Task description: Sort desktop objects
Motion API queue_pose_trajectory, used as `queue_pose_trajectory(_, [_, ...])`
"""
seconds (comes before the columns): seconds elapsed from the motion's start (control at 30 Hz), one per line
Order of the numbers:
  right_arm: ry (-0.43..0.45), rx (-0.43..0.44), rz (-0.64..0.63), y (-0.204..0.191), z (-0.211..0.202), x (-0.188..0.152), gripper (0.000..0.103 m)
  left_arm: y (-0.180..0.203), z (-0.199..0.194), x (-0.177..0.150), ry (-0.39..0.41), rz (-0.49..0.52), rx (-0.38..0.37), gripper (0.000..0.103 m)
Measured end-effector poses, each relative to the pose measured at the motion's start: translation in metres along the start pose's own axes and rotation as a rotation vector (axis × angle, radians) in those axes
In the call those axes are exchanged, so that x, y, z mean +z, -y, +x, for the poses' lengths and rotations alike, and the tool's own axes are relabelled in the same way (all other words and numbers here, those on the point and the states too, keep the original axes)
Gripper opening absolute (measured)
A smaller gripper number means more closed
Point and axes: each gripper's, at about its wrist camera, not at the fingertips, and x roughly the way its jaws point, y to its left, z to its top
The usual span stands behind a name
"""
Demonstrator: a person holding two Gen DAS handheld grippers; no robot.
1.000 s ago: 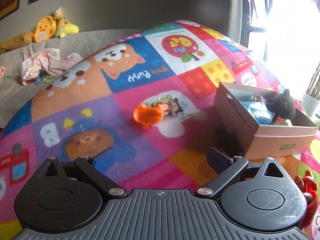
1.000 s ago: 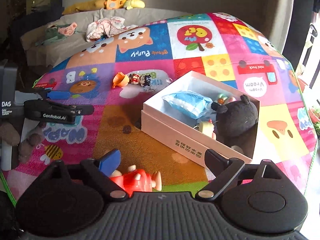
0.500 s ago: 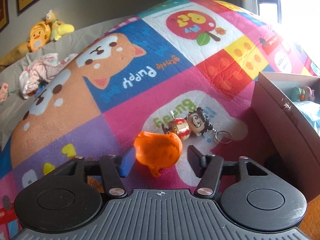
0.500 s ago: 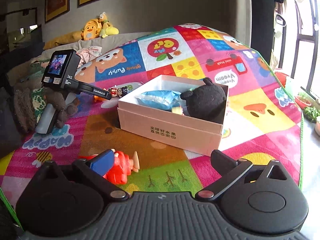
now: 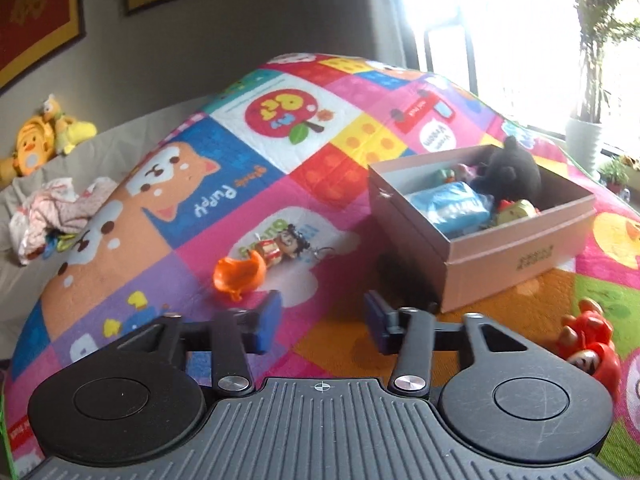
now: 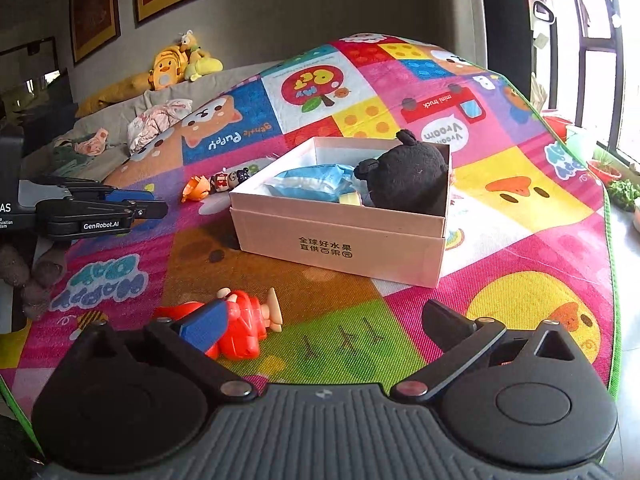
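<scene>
Left gripper (image 5: pixel 320 324) hangs over the play mat (image 5: pixel 352 128) w/ fingers spread, nothing between them. Orange toy (image 5: pixel 239 275) lies on the mat just ahead of the left fingertip, touching a little doll keychain (image 5: pixel 285 245). Pink cardboard box (image 6: pixel 340 236) sits mid-mat w/ a black plush (image 6: pixel 408 174) and a blue packet (image 6: pixel 316 182) inside. Right gripper (image 6: pixel 324 324) is spread wide too, empty; red figure toy (image 6: pixel 240 328) lies on its side by the left finger.

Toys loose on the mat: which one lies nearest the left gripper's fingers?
The orange toy, just beyond the left gripper. The keychain doll lies behind it; the red figure sits far right.
</scene>
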Motion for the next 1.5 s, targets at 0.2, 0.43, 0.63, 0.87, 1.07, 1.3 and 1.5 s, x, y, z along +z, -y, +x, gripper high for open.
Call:
queue_pose_trajectory(0.2, [0.017, -0.014, -0.038, -0.009, -0.006, -0.002, 0.103, -0.039, 0.069, 0.018, -0.046, -0.133, 0.076, 0.096])
queue_pose_trajectory(0.43, [-0.018, -0.022, -0.049, -0.01, 0.006, -0.005, 0.103, -0.06, 0.135, 0.025, -0.168, -0.158, 0.135, 0.061])
queue_pose_trajectory(0.63, [-0.043, -0.035, -0.022, -0.002, 0.017, -0.005, 0.103, -0.055, 0.104, 0.009, -0.159, -0.147, 0.059, 0.022])
queue_pose_trajectory(0.87, [-0.047, -0.027, -0.016, -0.009, 0.02, -0.002, 0.103, -0.022, 0.022, -0.012, -0.079, -0.084, -0.104, 0.018])
queue_pose_trajectory(1.07, [-0.01, 0.011, -0.069, -0.026, 0.013, 0.016, 0.103, -0.014, -0.022, -0.038, -0.091, -0.181, -0.136, 0.037])
queue_pose_trajectory(1.3, [-0.019, 0.208, -0.232, -0.091, 0.057, 0.116, 0.103, -0.016, -0.044, -0.056, -0.123, -0.241, -0.096, 0.1])
queue_pose_trajectory(1.5, [-0.209, 0.206, -0.167, -0.147, 0.184, 0.192, 0.103, -0.025, -0.047, -0.065, -0.033, -0.314, -0.059, 0.103])
